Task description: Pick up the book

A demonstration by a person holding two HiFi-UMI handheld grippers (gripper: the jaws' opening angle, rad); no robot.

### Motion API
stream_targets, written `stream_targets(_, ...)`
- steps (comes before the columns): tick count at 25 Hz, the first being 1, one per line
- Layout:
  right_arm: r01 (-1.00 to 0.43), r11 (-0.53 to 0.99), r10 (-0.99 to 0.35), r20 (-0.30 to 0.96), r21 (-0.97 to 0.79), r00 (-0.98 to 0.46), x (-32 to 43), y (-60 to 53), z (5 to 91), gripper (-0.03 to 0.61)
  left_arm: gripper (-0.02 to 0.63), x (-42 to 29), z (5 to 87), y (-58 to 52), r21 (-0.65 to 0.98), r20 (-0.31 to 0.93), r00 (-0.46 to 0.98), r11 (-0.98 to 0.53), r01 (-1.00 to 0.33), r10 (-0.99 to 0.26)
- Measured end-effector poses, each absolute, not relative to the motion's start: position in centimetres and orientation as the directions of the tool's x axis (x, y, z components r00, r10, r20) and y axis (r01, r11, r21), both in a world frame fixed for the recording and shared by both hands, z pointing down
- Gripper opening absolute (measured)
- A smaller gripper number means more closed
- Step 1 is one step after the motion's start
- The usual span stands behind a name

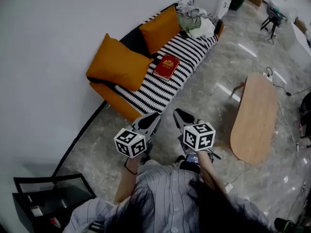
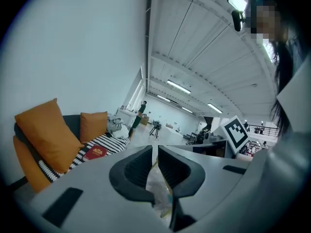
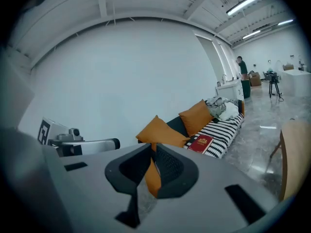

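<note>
Both my claws are closed with nothing between the jaws: the left gripper (image 1: 148, 122) and the right gripper (image 1: 183, 118) hang side by side just in front of me, tips pointing toward the sofa (image 1: 146, 98).

The red book (image 1: 166, 66) lies flat on the striped seat of that sofa, well apart from both claws and almost straight ahead, on a line running out of the gap between them. From my left claw's own view it sits off to the left of the jaws, and from my right claw's view off to the right, so I judge neither hand clearly nearer. Its long axis runs near to far, leaning a little right with the length of the seat, and its near short edge faces me.

Just left of the book lies a big orange cushion (image 1: 118, 62), its corner close beside the cover. A second orange cushion (image 1: 160, 28) stands farther along against the back, and a heap of clothes (image 1: 194, 21) fills the far end. A wooden table (image 1: 255, 118) stands well off to the right, out of my line. Only bare marble floor (image 1: 204, 93) lies between me and the sofa's front edge. I would have to close that gap and open a claw before any grip; the near cushion is the one thing likely to crowd a reach from the left.
</note>
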State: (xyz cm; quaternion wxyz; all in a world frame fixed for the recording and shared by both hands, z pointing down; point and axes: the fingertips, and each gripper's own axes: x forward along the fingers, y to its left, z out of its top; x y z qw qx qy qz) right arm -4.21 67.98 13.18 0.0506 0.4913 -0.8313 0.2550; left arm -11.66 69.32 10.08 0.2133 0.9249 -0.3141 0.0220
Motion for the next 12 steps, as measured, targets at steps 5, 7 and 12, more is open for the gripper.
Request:
stream_targets(5, -0.834, 0.422, -0.78, 0.326, -0.355, -0.533, -1.0, 68.4, 13.2, 0.043, 0.029, -8.7, 10.0, 69.9, 0.398, 0.148, 0.777, -0.682, -0.613, -0.611)
stream_targets(7, -0.827, 0.427, -0.772, 0.328, -0.366, -0.545, 0.1, 68.5, 13.8, 0.043, 0.029, -7.6, 10.4, 70.3, 0.406, 0.145, 0.775, -0.677, -0.614, -0.615)
stream_targets(12, -0.812, 0.428, -0.751, 0.343, -0.398, -0.564, 2.2, 68.9, 15.3, 0.043, 0.029, -5.2, 12.0, 71.7, 0.413, 0.185, 0.776, -0.669, -0.618, -0.603)
